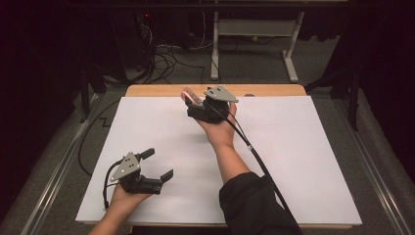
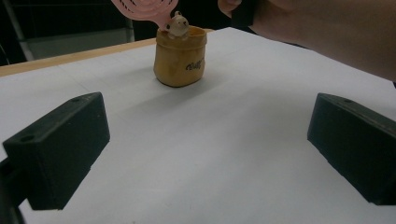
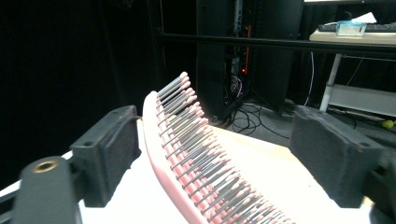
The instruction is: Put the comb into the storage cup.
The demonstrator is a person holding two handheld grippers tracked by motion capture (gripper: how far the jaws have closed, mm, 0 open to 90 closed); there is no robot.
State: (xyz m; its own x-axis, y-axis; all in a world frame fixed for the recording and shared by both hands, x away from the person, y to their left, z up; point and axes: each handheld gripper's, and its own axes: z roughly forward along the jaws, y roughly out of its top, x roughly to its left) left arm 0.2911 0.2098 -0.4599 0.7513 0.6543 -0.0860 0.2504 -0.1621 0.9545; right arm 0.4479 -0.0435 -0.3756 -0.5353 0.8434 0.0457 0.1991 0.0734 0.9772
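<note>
Near edge of the white sheet (image 1: 274,161): left gripper (image 1: 159,164) resting low in the hand, jaws wide apart, nothing between them. Farther up, at the far edge: right gripper (image 1: 190,105), jaws parted around a pink hairbrush (image 3: 196,158), its back just beside one pad, bristles clear of the other. Brush handle down inside a small tan pot (image 2: 180,58) with a little bear figure (image 2: 178,25) at the rim.

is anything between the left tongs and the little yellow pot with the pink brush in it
Nothing visible. In the left gripper view, bare white table runs from the open left tongs to the yellow pot. The pink brush stands in the pot, between the open right tongs.
</note>
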